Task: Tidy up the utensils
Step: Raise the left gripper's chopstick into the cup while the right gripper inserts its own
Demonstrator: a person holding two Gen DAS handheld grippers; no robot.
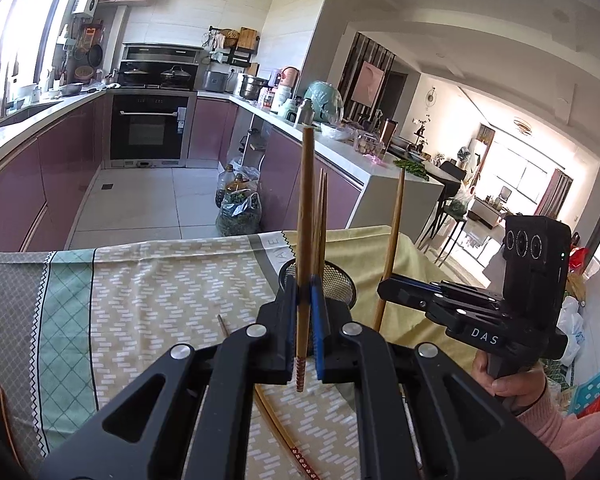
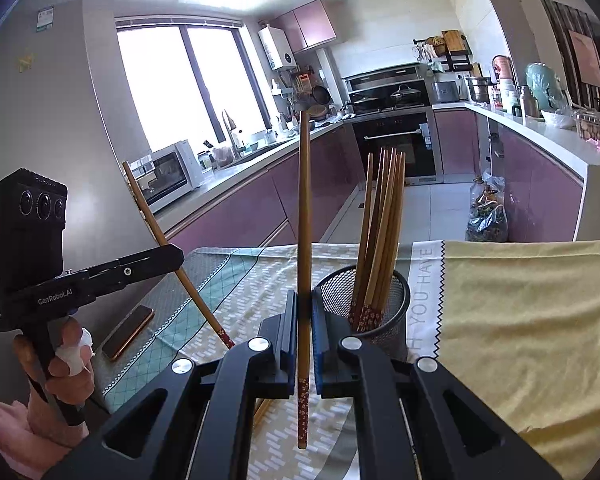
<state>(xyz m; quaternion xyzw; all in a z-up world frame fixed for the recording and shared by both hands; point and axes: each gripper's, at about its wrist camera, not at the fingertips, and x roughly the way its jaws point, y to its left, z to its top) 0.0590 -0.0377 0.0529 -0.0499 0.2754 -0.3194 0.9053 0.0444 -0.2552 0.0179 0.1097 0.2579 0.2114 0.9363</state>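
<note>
The left gripper [image 1: 305, 312] sits low in the middle of its own wrist view, its jaws pinched on 1 wooden chopstick [image 1: 305, 240] that stands almost upright; the red-patterned end hangs just below the pads, and the plain tip reaches up to mid-frame. In the right wrist view the same gripper [image 2: 176, 256] shows at the left edge, with its chopstick [image 2: 156, 224] tilted, its top leaning toward the upper left.

The right gripper [image 2: 305, 312] is likewise clamped on 1 upright chopstick [image 2: 304, 220], patterned end down. From the left wrist view it appears at the lower right [image 1: 384, 286], held by a hand [image 1: 504, 376] in a pink sleeve, and its chopstick's [image 1: 394, 232] lower part is cut off behind the left gripper's body.

A black mesh cup [image 2: 388, 312] stands on the patterned tablecloth [image 2: 520, 320], just right of the right gripper's fingers. It holds a bundle of chopsticks [image 2: 380, 220] leaning right; how many is hard to tell, as they overlap. In the left view the cup [image 1: 340, 276] is largely hidden behind the gripper.

More chopsticks [image 1: 276, 428] lie loose on the cloth, mostly covered by the gripper frame. A phone [image 2: 128, 332] lies at the lower left of the right view.
</note>
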